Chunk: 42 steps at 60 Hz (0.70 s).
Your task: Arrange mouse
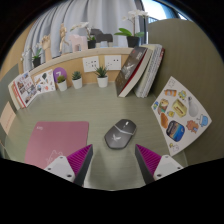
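My jaws [112, 160] are spread and empty; the mouse [122, 131] rests on the surface [150, 110] just ahead at twelve o'clock, beside the pink mat [55, 140]. I judge this the approach: advance, then close

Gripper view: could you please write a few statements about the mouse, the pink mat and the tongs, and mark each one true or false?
1. The grey mouse lies on the desk just ahead of the tongs. True.
2. The tongs are shut on the mouse. False: they are open, and the mouse lies beyond the fingertips, untouched.
3. The mouse rests on the pink mat. False: it lies on the bare desk beside the mat.
4. Small potted plants stand at the back of the desk, by the wall. True.
5. Books lean near the plants, beyond the mouse. True.
6. The mouse sits on the illustrated sheet. False: the sheet lies apart from it.
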Motion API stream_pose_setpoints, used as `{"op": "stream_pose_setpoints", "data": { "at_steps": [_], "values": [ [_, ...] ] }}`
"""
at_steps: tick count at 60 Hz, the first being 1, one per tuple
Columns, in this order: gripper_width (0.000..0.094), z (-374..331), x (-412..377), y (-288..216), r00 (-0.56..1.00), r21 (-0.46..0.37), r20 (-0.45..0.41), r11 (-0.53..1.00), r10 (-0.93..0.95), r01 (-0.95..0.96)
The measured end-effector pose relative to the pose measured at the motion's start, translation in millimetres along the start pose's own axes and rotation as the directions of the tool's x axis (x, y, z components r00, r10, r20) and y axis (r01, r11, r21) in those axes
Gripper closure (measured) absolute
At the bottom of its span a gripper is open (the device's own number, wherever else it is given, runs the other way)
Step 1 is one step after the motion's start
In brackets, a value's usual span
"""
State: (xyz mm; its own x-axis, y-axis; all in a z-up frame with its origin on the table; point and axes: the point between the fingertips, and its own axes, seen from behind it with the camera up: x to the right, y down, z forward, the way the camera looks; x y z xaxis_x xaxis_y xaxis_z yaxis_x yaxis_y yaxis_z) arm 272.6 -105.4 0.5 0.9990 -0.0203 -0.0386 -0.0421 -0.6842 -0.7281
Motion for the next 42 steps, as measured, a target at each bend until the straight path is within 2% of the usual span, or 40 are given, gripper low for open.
{"op": "stream_pose_setpoints", "data": {
  "at_steps": [13,20,28,42],
  "values": [
    [0.0101,41.5,-1.1,-30.1,0.999,-0.032,0.034,0.999,-0.021,0.022],
    [0.0286,54.9,-5.0,-41.1,0.998,-0.043,0.058,0.998,-0.038,0.041],
    [0.0406,67.1,-5.1,-41.1,0.996,-0.077,0.066,0.995,-0.066,0.071],
    [0.0496,71.0,-6.8,-41.8,0.993,-0.085,0.079,0.992,-0.088,0.095]
  ]
}}
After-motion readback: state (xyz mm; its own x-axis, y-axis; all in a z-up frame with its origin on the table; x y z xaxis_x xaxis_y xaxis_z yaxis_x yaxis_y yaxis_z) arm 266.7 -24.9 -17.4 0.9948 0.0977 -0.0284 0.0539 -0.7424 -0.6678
